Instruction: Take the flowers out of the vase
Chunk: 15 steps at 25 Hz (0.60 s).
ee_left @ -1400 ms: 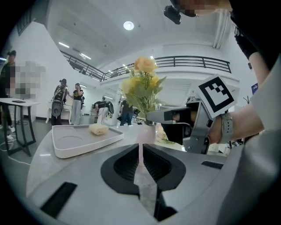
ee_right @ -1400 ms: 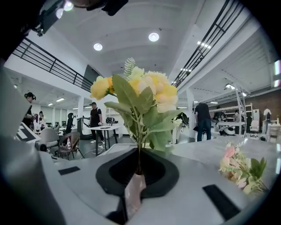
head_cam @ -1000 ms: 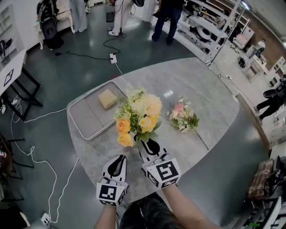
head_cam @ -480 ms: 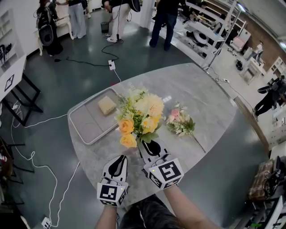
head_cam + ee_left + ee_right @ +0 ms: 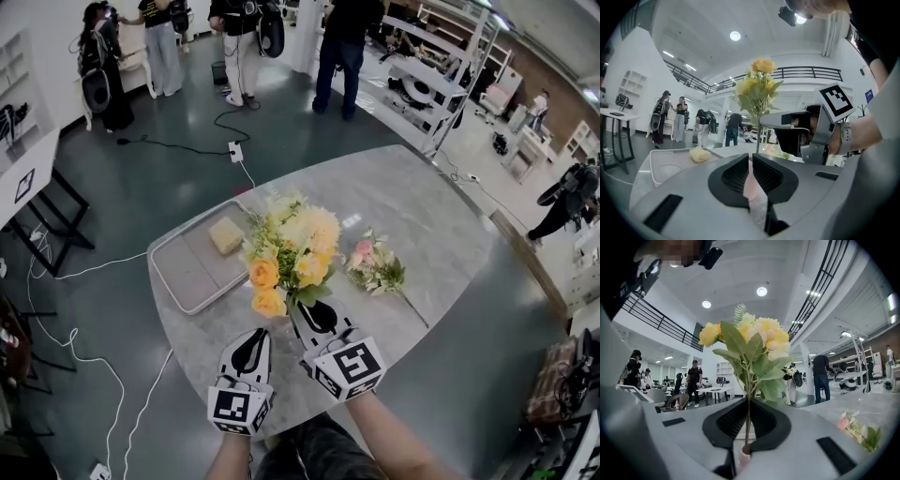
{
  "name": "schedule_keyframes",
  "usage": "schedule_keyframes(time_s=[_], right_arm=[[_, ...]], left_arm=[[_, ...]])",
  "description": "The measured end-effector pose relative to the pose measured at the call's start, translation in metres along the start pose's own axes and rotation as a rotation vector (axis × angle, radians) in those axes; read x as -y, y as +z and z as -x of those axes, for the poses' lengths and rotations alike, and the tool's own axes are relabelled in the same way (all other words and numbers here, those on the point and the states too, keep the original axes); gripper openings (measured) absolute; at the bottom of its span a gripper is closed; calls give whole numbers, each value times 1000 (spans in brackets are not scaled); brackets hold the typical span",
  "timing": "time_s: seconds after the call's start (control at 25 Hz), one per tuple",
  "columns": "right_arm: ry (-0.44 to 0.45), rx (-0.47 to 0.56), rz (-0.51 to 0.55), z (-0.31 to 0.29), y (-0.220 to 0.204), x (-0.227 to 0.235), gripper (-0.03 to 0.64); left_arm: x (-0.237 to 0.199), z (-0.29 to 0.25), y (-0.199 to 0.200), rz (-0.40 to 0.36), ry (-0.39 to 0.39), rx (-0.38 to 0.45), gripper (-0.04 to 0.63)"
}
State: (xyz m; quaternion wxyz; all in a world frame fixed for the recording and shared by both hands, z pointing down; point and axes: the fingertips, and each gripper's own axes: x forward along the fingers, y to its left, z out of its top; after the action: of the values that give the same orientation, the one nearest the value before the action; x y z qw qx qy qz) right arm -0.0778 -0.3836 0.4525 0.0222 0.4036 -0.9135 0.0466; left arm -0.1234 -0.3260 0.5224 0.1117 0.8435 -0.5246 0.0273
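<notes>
A bouquet of yellow and cream flowers [image 5: 292,248] stands upright over the marble table [image 5: 431,216]. My right gripper [image 5: 312,309] is shut on its thin green stem. In the right gripper view the stem [image 5: 748,413] runs straight down between the closed jaws, and the blooms [image 5: 750,341] fill the view above. My left gripper [image 5: 251,339] hangs just left of the right one. Its jaws stand together and I see nothing in them [image 5: 751,159]. From it the bouquet [image 5: 757,86] shows ahead, at the tip of the right gripper [image 5: 765,120]. I cannot make out a vase in any view.
A small pink bouquet [image 5: 375,264] lies on the table to the right of the yellow one. At the table's left sits a grey tray [image 5: 183,272] with a yellow sponge [image 5: 226,235] in it. Several people [image 5: 239,37] stand on the floor beyond, where cables [image 5: 66,319] trail.
Both grippers have risen a little, side by side. The yellow bouquet has come up with the right one. The grip looks the same.
</notes>
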Motion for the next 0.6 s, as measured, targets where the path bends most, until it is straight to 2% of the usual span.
schedule_keyframes(time_s=[0.6], right_arm=[[21,34,23,5,34,-6,32]], left_arm=[[8,1,36,-16,-9,44,25]])
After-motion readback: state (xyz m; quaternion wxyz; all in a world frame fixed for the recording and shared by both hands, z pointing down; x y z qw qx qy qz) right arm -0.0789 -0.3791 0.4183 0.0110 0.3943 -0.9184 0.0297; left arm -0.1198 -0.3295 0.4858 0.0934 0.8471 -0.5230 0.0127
